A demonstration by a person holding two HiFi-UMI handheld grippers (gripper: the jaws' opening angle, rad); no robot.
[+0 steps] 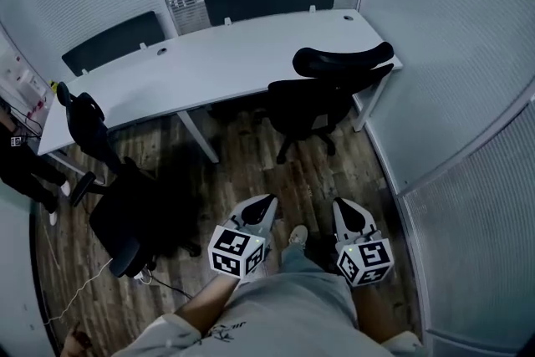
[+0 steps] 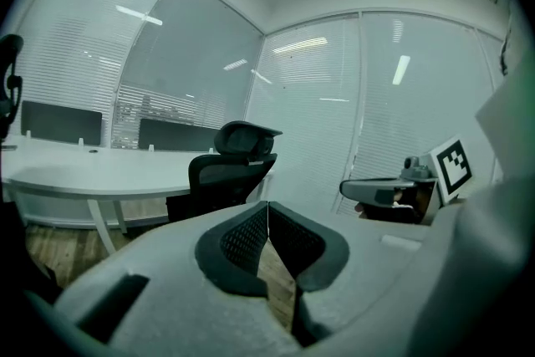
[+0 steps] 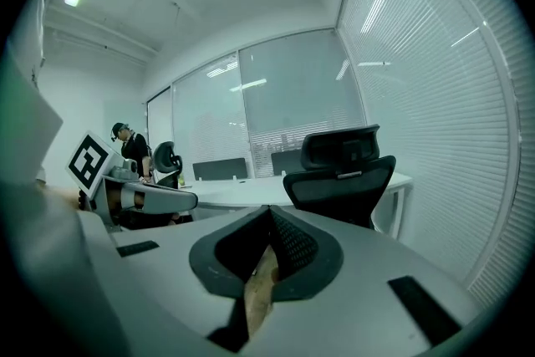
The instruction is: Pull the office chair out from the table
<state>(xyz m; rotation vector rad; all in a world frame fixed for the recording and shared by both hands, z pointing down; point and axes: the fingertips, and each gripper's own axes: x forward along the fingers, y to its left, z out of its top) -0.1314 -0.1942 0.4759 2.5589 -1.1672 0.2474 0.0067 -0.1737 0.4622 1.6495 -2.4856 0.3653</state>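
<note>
A black office chair (image 1: 326, 92) with a headrest stands tucked against the right end of the curved white table (image 1: 209, 63), its back toward me. It also shows ahead in the left gripper view as the chair (image 2: 230, 171) and in the right gripper view as the chair (image 3: 343, 175). My left gripper (image 1: 266, 201) and right gripper (image 1: 343, 203) are held side by side low over the wooden floor, well short of the chair. Both point toward it. The left gripper (image 2: 267, 205) and the right gripper (image 3: 269, 211) each have their jaws shut with nothing between them.
A second black chair (image 1: 109, 188) stands pulled out at the left, near a cable on the floor. A person in dark clothes (image 1: 21, 163) stands at the far left. Glass walls with blinds (image 1: 451, 54) close in the right side and back. Two dark screens (image 1: 267, 0) line the table's far edge.
</note>
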